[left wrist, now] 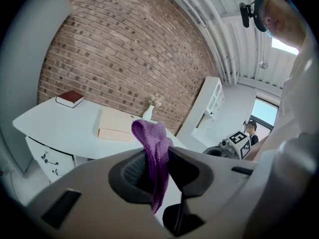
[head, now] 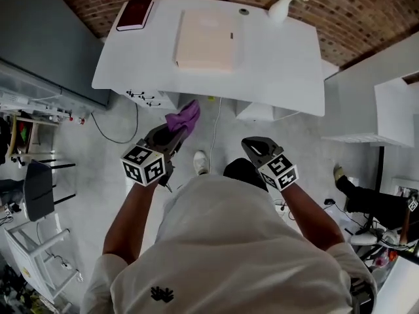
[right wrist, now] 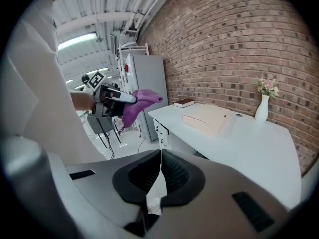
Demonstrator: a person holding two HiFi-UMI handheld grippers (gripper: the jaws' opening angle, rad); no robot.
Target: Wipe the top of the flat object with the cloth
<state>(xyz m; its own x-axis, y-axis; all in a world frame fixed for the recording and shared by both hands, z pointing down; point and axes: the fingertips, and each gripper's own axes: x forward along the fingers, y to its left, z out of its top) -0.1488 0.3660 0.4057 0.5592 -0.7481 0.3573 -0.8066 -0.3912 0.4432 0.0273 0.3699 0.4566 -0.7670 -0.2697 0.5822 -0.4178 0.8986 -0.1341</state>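
A purple cloth [head: 184, 117] is clamped between the jaws of the left gripper [head: 178, 133]. The right gripper [head: 252, 146] is closed on nothing. Farther off, the flat beige object [head: 206, 40] is laid on the white desk [head: 281, 57].

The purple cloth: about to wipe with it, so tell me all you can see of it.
The purple cloth looks like soft knit fabric. The left gripper is shut on its middle; one crumpled end bunches above the jaws, the other hangs below. It is in the air, short of the white table.
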